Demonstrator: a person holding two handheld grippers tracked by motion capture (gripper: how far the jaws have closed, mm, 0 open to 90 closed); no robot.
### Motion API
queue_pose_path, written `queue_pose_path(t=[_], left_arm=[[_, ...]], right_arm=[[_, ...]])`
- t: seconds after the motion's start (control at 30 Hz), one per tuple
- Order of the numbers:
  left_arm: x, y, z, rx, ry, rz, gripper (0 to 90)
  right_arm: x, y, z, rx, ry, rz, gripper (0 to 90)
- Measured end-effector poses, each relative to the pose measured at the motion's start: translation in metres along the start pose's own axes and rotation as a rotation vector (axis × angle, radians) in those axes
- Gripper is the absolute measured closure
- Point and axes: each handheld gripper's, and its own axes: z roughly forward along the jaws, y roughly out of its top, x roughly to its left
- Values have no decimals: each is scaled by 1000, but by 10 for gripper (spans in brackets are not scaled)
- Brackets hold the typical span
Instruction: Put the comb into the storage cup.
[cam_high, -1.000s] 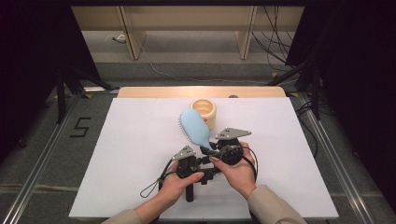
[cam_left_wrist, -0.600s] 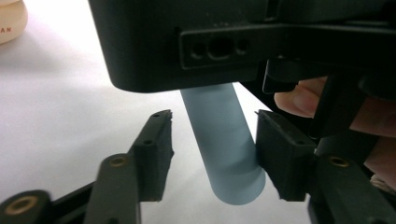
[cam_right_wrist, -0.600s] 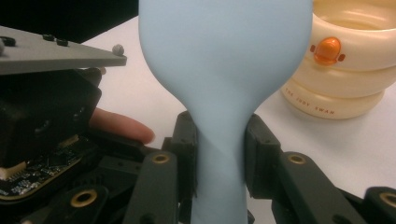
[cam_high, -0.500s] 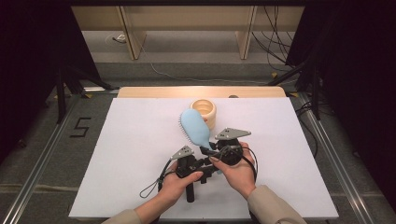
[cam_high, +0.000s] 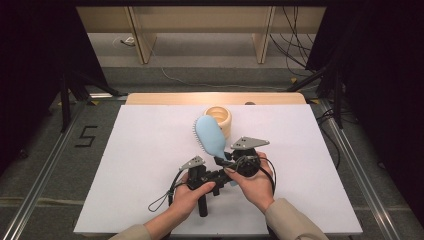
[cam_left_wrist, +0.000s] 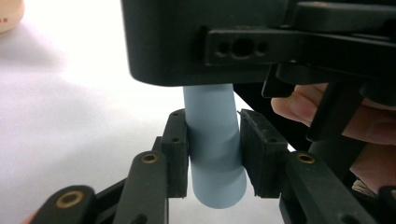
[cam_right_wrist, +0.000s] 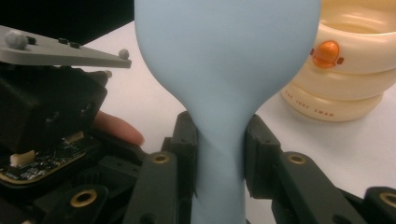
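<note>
We've got the light-blue hairbrush (cam_high: 210, 137) held off the white bench (cam_high: 140, 165), near middle, its head angled toward the far side and overlapping the cream pot (cam_high: 221, 116). Right gripper (cam_right_wrist: 219, 149) fingers are clamped on the handle just below the head. Left gripper (cam_left_wrist: 214, 148) fingers have just closed on the handle's near end, pads touching it.

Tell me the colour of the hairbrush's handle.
Pale blue, like the rest of the hairbrush; clearest in the right gripper view.
</note>
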Motion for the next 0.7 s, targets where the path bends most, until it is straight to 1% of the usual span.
queue_pose_path(t=[0.3, 0.47, 0.6, 0.7], left_arm=[[2, 1, -2, 3, -8, -8, 651], [2, 0, -2, 4, -21, -19, 651], [2, 1, -2, 0, -32, -21, 651], [2, 1, -2, 1, -31, -17, 651]], right_arm=[[1, 1, 0, 2, -4, -11, 688], [1, 2, -1, 2, -15, -19, 647], [0, 3, -1, 3, -22, -17, 596], [0, 3, -1, 7, -28, -8, 510]])
